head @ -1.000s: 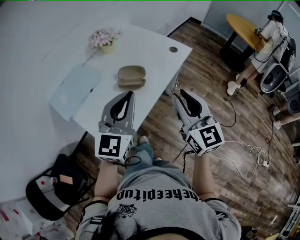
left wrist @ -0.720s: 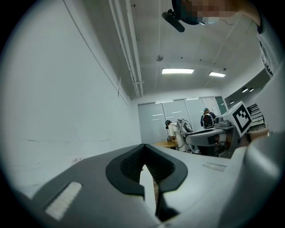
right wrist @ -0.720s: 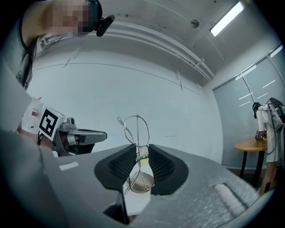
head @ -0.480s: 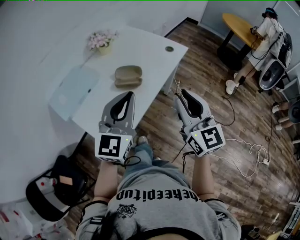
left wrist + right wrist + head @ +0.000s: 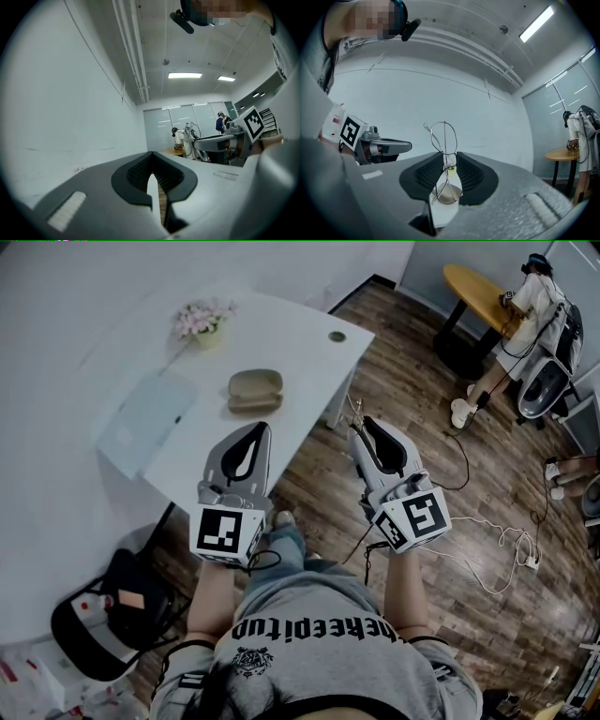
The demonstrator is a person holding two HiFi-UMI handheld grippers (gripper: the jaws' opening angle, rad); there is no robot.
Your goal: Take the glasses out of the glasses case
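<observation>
Clamping the glasses (image 5: 444, 138), the right tongs (image 5: 450, 157) hold them over the floor, well apart from the case (image 5: 255, 390), which lies on the desk (image 5: 300, 343) just ahead of the left tongs (image 5: 153, 154). The left tongs' jaws are together on nothing. The glasses look to be out, and against a second earlier only the right tongs have drifted slightly.

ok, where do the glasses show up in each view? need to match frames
Head view: glasses, thin wire at the right gripper's tip, over the floor beside the desk corner.
Left gripper view: not clearly made out, too small to tell.
Right gripper view: glasses at centre, upright, clamped between the jaws.
Shared landmark: round wooden table, far in all three.
</observation>
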